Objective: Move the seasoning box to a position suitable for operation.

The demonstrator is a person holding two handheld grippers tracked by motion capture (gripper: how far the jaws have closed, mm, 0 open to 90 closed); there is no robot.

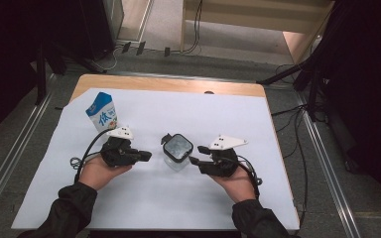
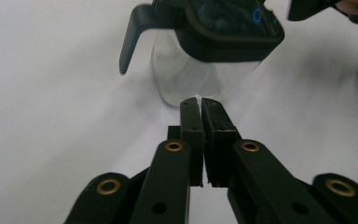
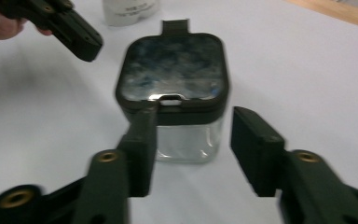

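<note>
Two sleeved forearms are seen at the near edge of the high view, each hand holding a claw over a white sheet (image 1: pixel 154 198) that is spread across the tabletop (image 1: pixel 178 85). The left claw (image 1: pixel 146 156) is held in the left hand (image 1: pixel 99 171) and is pointed toward the middle of the sheet; in the left gripper view its jaws are pressed together with nothing between them, their tips just short of the jar's clear wall. The right claw (image 1: pixel 193 159) is held in the right hand (image 1: pixel 235 183) and is aimed at the jar from the other side; in the right gripper view its jaws are spread wide, one jaw lying against or just before the near corner of the lid, the other apart from the jar, and nothing is gripped.

Between the two claws a jar (image 1: pixel 177 151) is set upright on the sheet. Its body is clear, and it is capped by a dark, square lid (image 3: pixel 172 74) with rounded corners and a tab (image 3: pixel 175 25) projecting from its far edge.

Farther back and to the left, a blue-and-white carton (image 1: pixel 102 111) is stood on the sheet, just behind the left claw's grey plate (image 1: pixel 120 132). Beyond the sheet, a strip of bare wood is left showing along the tabletop's far edge.
</note>
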